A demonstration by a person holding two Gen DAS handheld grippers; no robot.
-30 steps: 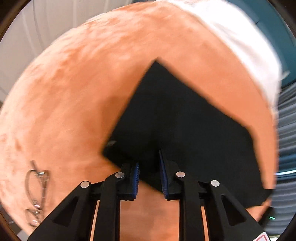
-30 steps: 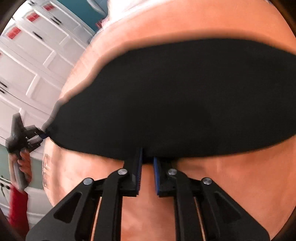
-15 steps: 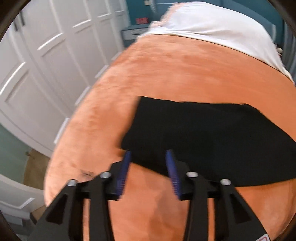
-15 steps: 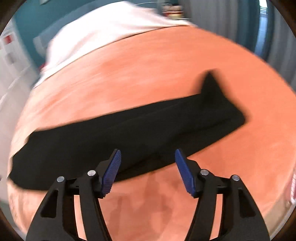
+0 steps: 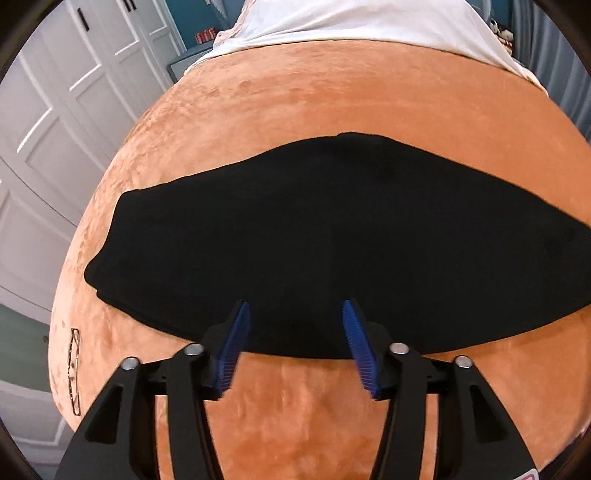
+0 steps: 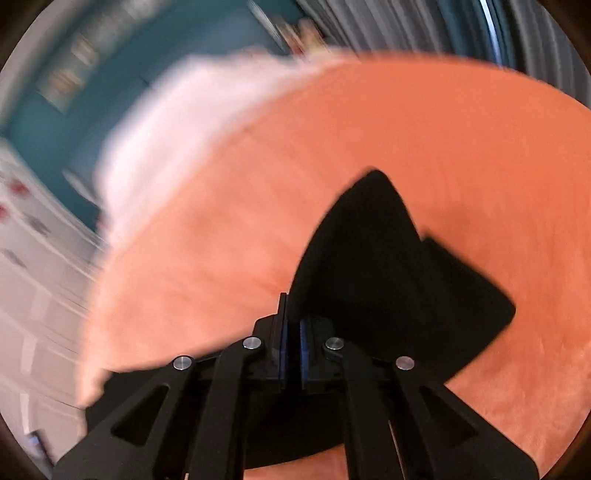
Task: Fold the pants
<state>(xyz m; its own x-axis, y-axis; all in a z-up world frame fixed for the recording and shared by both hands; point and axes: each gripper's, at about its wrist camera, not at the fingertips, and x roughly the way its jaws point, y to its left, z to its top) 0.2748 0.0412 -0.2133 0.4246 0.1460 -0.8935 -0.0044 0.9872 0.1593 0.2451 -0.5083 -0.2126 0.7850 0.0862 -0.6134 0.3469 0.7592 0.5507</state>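
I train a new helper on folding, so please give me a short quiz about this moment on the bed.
1. True or false: the right tool is shut on the black pants.
2. In the left wrist view, what lies on the orange blanket, to the left of the pants? A) a phone B) glasses C) a belt
3. What colour is the bedding beyond the blanket?

Key: 1 true; 2 B; 3 white.
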